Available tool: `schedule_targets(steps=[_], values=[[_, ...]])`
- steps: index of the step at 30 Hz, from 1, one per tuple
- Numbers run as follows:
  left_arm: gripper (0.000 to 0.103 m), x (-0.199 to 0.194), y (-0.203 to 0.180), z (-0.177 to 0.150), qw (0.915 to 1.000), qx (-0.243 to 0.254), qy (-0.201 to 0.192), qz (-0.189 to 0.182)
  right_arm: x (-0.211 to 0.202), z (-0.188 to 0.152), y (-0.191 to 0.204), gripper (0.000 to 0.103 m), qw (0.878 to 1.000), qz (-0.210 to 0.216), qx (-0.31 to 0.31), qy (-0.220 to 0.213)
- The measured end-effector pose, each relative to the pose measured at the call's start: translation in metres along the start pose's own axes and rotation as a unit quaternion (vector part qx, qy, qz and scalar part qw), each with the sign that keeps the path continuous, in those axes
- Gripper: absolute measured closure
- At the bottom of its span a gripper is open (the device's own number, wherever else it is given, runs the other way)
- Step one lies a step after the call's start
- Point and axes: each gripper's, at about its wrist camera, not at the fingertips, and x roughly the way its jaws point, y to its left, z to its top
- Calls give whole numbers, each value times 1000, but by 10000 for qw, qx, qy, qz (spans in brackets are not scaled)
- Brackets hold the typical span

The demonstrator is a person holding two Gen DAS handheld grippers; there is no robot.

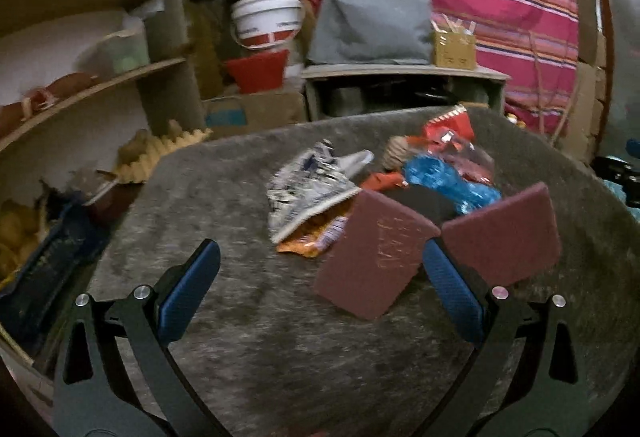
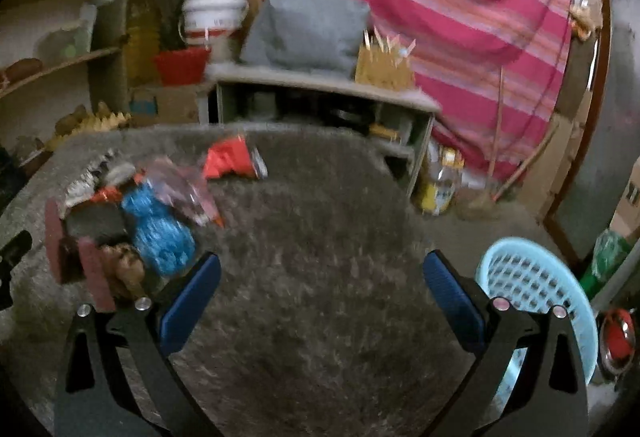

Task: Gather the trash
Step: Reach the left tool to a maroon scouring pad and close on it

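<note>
Both claws stand with fingers wide apart and nothing between them. The left claw (image 1: 320,277) hovers over the grey surface (image 1: 248,337), bare in front of it. Past its right finger lie two maroon pads (image 1: 372,257) and the trash heap — a black-and-white wrapper (image 1: 308,185), an orange wrapper (image 1: 316,241), a blue crumpled bag (image 1: 448,181) and a red packet (image 1: 448,125) near the far edge.

The right claw (image 2: 322,279) hangs above an open stretch of the same surface (image 2: 320,317); the heap (image 2: 160,221) sits to its left, well clear of the right edge. A pale blue basket (image 2: 532,285) stands just off that edge, partly hidden behind the right finger. Blur smears the wrappers, so any print is unreadable.
</note>
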Motion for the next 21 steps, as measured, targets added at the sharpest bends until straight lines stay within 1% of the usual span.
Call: schedule_targets(steps=[1, 3, 8, 9, 10, 11, 13, 15, 17, 21], values=[[5, 4, -3, 0, 10000, 55, 31, -18, 5, -1, -1, 4, 9999, 27, -13, 97], [5, 14, -11, 1, 9997, 194, 104, -112, 10, -1, 0, 4, 9999, 9, 0, 104], [5, 28, -20, 7, 9989, 316, 250, -250, 18, 2, 2, 4, 9997, 98, 151, 181], [9, 30, -20, 8, 9986, 317, 278, -317, 19, 2, 2, 4, 9997, 94, 145, 185], [17, 33, -20, 9, 9983, 312, 321, -375, 19, 2, 5, 4, 9997, 81, 116, 182], [21, 37, -19, 9, 9977, 282, 408, -467, 19, 2, 6, 4, 9998, 68, 78, 168], [36, 42, -18, 9, 9961, 219, 536, -668, 19, 2, 11, 4, 9999, 41, -15, 136], [42, 42, -15, 10, 9950, 158, 550, -824, 17, 1, 13, 4, 9999, 8, -73, 107], [42, 38, -16, 10, 9952, 201, 515, -805, 16, 1, 15, 4, 9999, -12, -102, 85], [43, 21, -16, 11, 9960, 315, 324, -767, 12, 2, 17, 4, 9999, 31, -77, 58]])
